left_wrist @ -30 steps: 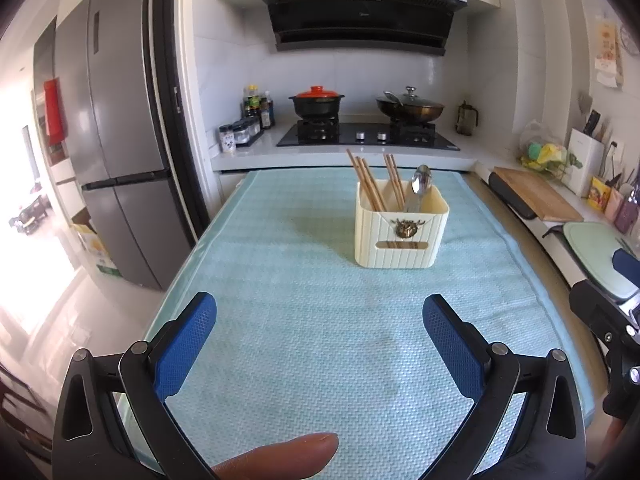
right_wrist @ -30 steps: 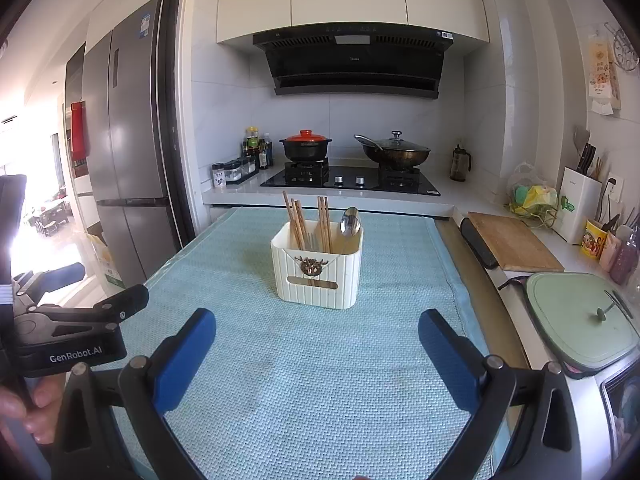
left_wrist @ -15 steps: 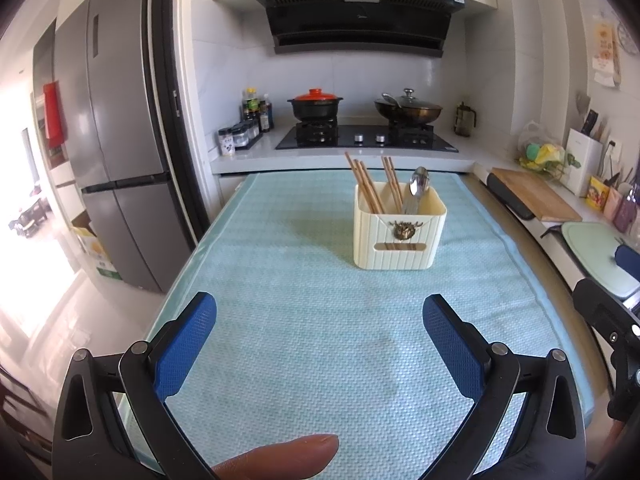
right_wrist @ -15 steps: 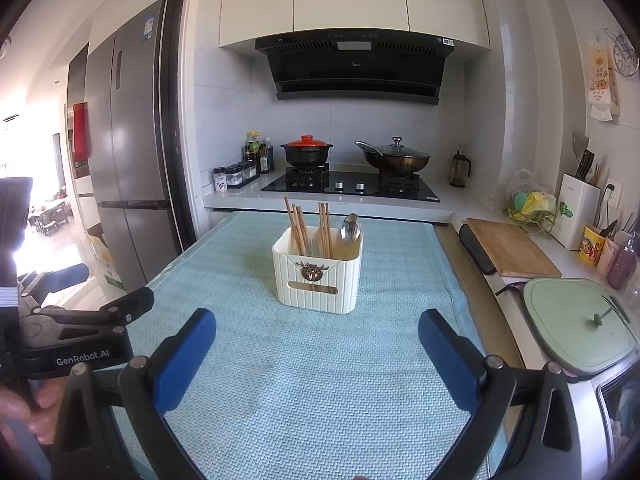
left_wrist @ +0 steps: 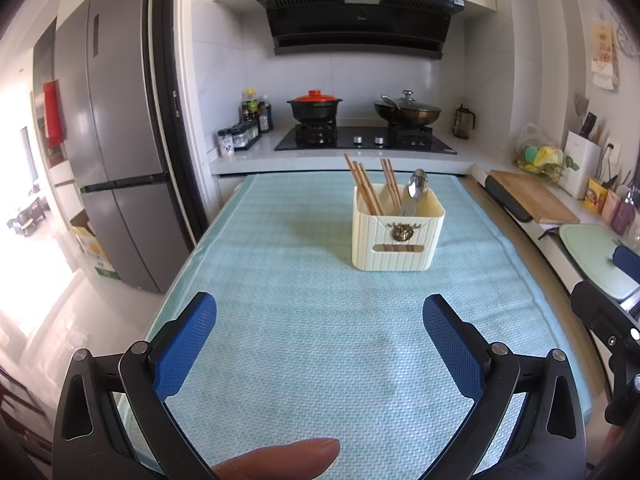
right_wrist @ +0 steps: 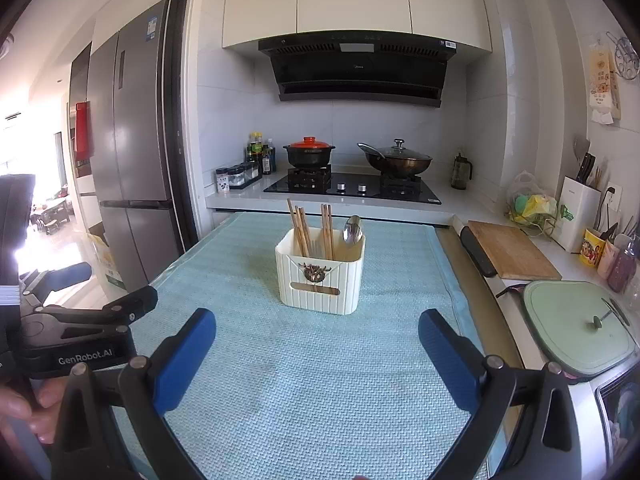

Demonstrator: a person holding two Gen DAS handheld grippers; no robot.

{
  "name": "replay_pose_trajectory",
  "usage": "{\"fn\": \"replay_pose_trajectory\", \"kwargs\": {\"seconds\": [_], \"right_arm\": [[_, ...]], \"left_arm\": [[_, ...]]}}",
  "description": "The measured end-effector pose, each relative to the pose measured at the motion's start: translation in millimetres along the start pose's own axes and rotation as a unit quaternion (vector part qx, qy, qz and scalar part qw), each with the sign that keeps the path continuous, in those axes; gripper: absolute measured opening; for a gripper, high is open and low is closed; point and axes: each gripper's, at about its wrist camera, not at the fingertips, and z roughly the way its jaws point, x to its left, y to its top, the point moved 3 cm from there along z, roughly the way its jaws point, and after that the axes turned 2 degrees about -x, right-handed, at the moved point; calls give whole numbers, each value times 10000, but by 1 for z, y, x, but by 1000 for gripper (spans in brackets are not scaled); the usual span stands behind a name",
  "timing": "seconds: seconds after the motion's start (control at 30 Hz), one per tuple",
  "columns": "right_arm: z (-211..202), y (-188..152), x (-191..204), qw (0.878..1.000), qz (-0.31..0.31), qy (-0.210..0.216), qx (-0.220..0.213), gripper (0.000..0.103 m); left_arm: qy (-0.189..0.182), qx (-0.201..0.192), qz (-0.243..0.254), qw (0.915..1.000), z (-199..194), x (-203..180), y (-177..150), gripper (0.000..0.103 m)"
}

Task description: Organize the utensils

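Observation:
A cream ribbed utensil holder (left_wrist: 396, 234) stands upright on a light blue table mat (left_wrist: 304, 320); it also shows in the right wrist view (right_wrist: 320, 276). Inside it stand several wooden chopsticks (left_wrist: 370, 190) and a metal spoon (left_wrist: 416, 188), bowl up. My left gripper (left_wrist: 320, 344) is open and empty, well short of the holder. My right gripper (right_wrist: 318, 350) is open and empty, also short of the holder. The left gripper's body (right_wrist: 80, 332) shows at the left of the right wrist view.
A stove with a red-lidded pot (left_wrist: 316, 106) and a wok (left_wrist: 408, 110) lies beyond the mat. A wooden cutting board (right_wrist: 512, 250), a green lid (right_wrist: 576, 326) and a knife block (right_wrist: 578, 214) stand on the right counter. A fridge (left_wrist: 108, 152) stands at the left.
Both grippers have risen and drawn back slightly, so the holder sits a little lower and farther in view. Both stay open and empty.

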Motion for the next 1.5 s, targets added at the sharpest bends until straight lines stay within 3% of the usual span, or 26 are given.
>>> {"fn": "replay_pose_trajectory", "kwargs": {"seconds": [1.5], "right_arm": [[-3,1,-3,10000,-67,55,-17,103]], "left_arm": [[-29,33,-26,10000,-1,-2,0,103]]}}
